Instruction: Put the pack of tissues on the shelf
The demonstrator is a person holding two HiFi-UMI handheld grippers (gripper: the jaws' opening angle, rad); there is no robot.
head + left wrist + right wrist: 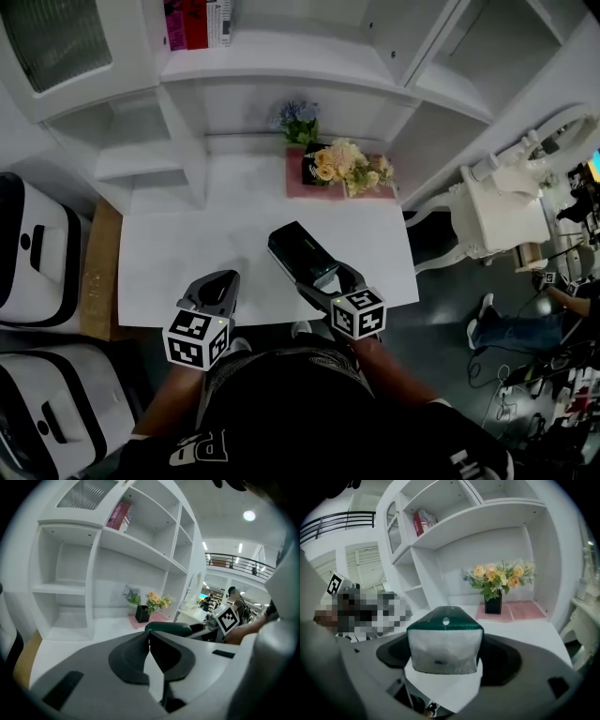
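Note:
A dark green pack of tissues (300, 253) with a white end (445, 651) is clamped in my right gripper (323, 278), held over the front of the white desk (187, 253). The pack also shows in the left gripper view (171, 629), off to the right. My left gripper (217, 286) is shut with nothing in it, jaws touching (149, 641), over the desk's front edge. White shelves (272, 52) rise behind the desk, with open cubbies (65, 569) at the left.
A black vase of flowers (342, 167) stands on a pink mat (305, 183) at the back of the desk. Red books (192, 21) sit on the upper shelf. A white chair (502, 211) stands right. White cases (33, 248) stand at left.

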